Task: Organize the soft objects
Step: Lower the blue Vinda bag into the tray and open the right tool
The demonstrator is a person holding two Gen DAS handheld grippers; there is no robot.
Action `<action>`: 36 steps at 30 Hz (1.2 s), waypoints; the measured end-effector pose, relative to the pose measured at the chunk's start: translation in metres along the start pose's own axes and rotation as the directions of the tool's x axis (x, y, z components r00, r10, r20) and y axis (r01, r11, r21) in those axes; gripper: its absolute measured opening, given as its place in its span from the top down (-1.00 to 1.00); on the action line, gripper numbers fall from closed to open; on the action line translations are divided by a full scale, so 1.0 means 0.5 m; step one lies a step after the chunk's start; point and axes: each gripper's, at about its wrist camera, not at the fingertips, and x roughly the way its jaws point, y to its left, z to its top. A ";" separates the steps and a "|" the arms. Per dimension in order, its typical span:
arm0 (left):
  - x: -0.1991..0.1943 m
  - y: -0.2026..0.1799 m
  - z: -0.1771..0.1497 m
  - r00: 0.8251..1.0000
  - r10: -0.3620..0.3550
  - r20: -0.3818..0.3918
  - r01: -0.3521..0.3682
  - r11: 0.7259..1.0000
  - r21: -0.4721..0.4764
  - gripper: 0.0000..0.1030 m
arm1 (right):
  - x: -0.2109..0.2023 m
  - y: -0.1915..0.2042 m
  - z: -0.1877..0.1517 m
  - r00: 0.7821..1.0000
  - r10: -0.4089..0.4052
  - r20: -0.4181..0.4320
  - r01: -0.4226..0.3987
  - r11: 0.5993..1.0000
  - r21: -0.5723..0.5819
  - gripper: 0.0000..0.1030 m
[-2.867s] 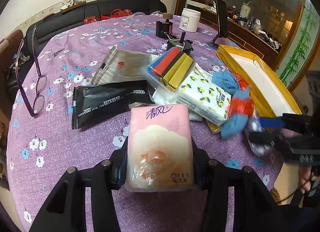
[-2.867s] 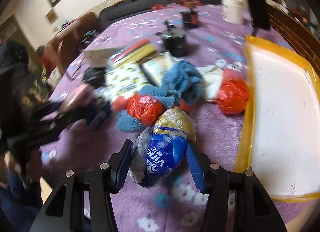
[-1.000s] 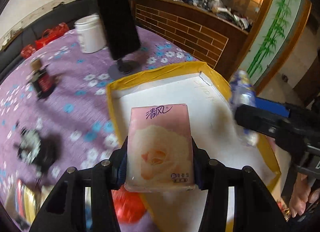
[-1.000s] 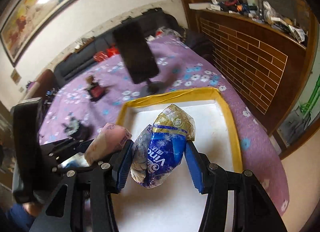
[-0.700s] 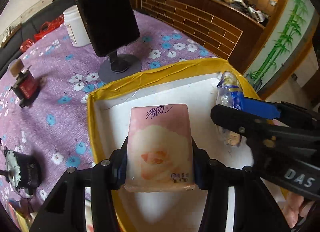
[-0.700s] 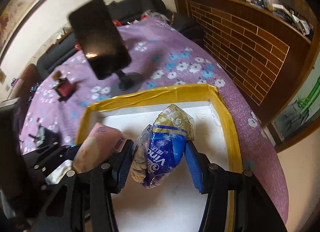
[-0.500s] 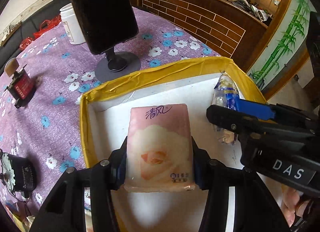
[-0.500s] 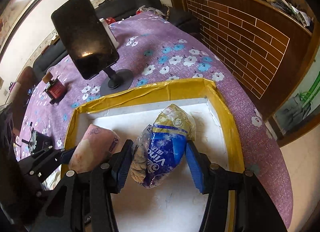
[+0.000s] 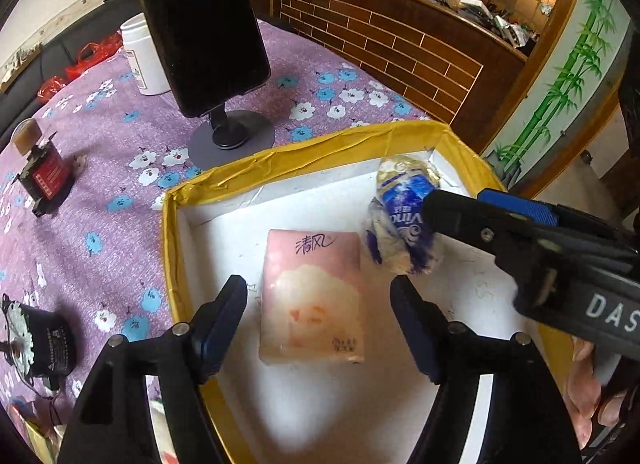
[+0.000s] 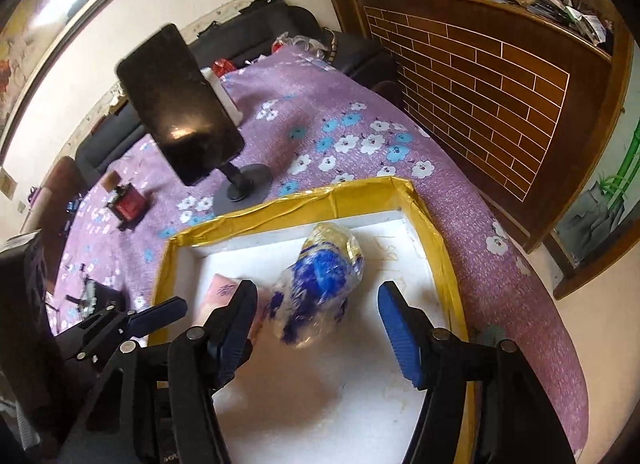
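Observation:
A pink tissue pack (image 9: 314, 296) lies on the white floor of the yellow-rimmed tray (image 9: 304, 156). My left gripper (image 9: 320, 296) straddles it with its jaws opening, the pads clear of both sides. Beside it lies a blue-and-white tissue bag (image 9: 404, 220), blurred in the right wrist view (image 10: 320, 284). My right gripper (image 10: 316, 304) is over that bag with its jaws opening too, and neither pad touches it. The pink pack (image 10: 222, 292) shows just left of the right gripper's left finger. The tray rim (image 10: 288, 204) runs behind both packs.
A black phone on a round stand (image 9: 204, 24) rises just behind the tray on the purple flowered tablecloth (image 9: 100, 168). A white jar (image 9: 140, 56), a small red-and-black device (image 9: 42, 172) and a black motor-like part (image 9: 36, 340) sit to the left. A wooden cabinet (image 10: 480, 76) stands beyond the table.
Both grippers sank into the tray and let go. The pink pack and the blue bag, held half a second ago, now lie free on the tray floor between spread jaws.

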 end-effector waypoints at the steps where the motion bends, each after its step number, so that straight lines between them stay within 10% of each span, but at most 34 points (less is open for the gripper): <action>1: -0.006 -0.001 -0.002 1.000 0.000 0.003 0.000 1.000 0.000 -0.41 | -0.011 0.002 -0.005 1.000 0.006 0.010 -0.006 1.000 0.004 -0.30; 16: -0.122 -0.002 -0.107 0.997 -0.015 0.070 0.015 1.000 0.006 -0.42 | -0.120 0.068 -0.113 0.991 0.118 0.068 -0.121 0.992 0.034 -0.31; 25: -0.219 0.024 -0.229 0.989 -0.037 0.141 0.038 0.999 -0.003 -0.42 | -0.170 0.151 -0.210 0.990 0.010 0.137 -0.002 0.998 -0.063 -0.31; 32: -0.319 0.074 -0.337 0.971 -0.031 0.235 0.035 0.999 -0.012 -0.45 | -0.260 0.257 -0.302 0.938 0.003 0.348 0.057 0.985 -0.162 -0.36; 36: -0.367 0.126 -0.397 0.965 -0.015 0.260 0.026 0.999 -0.041 -0.50 | -0.317 0.340 -0.363 0.882 0.032 0.471 0.126 0.945 -0.301 -0.99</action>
